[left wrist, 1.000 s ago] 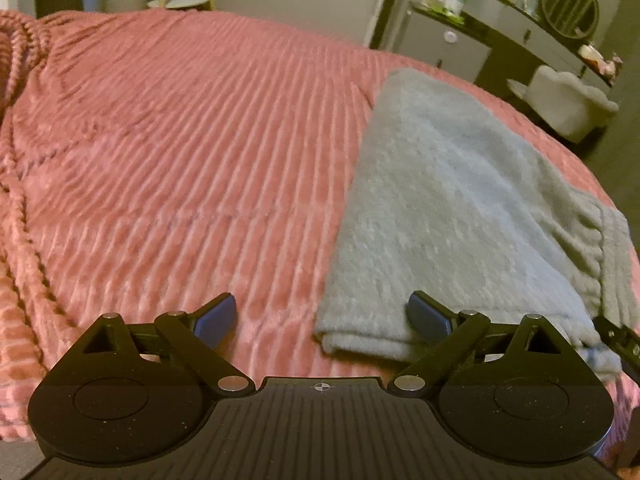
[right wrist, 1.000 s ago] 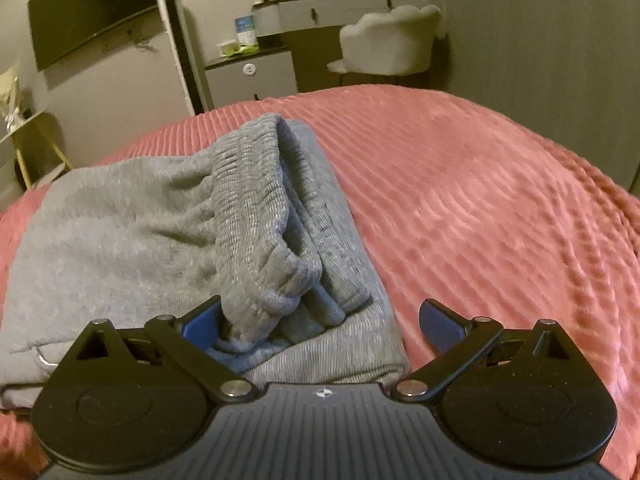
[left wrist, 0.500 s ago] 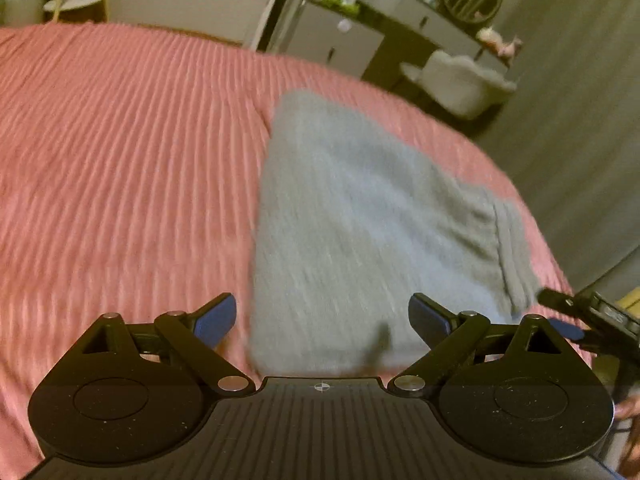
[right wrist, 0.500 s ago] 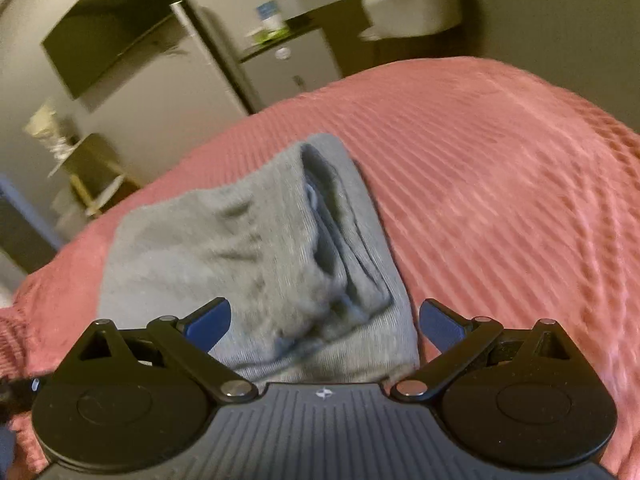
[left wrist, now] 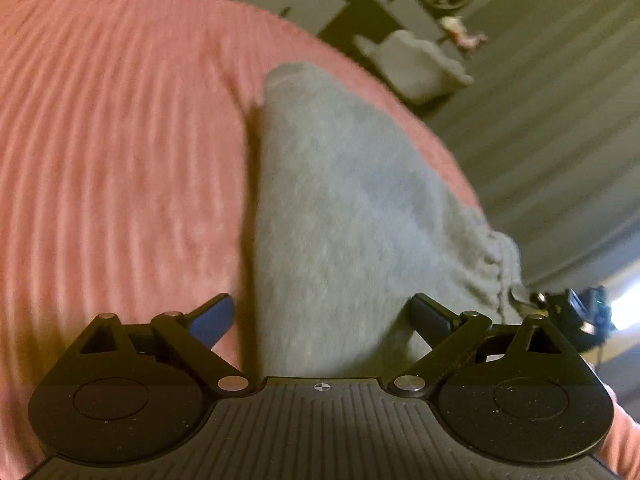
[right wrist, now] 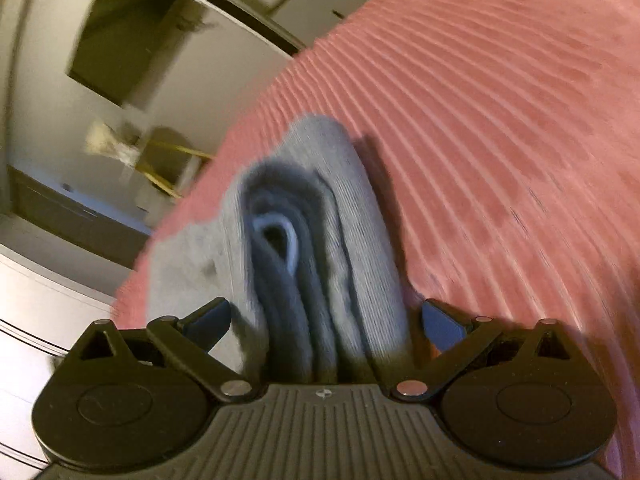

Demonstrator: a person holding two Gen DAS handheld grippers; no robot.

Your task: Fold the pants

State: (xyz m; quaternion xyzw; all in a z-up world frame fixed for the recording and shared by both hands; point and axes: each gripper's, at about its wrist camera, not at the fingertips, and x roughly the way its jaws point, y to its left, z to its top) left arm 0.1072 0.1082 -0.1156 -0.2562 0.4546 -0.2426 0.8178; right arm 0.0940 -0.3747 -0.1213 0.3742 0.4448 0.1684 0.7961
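the folded grey pants are laid on the pink ribbed bed cover. both the left hand-held gripper and right hand-held gripper are held wide apart over the pants' near edge, nothing gripped.

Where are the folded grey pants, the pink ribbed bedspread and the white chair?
Folded grey fleece pants [left wrist: 340,208]: left wrist view, top face.
Pink ribbed bedspread [right wrist: 500,120]: right wrist view, bare ridges.
White upholstered chair [left wrist: 416,60]: left wrist view, backrest.

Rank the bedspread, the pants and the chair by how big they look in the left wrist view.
1. Bedspread, fills most of the view.
2. Pants.
3. Chair, looks smallest, but it stands farthest off, so its true size is unsure.
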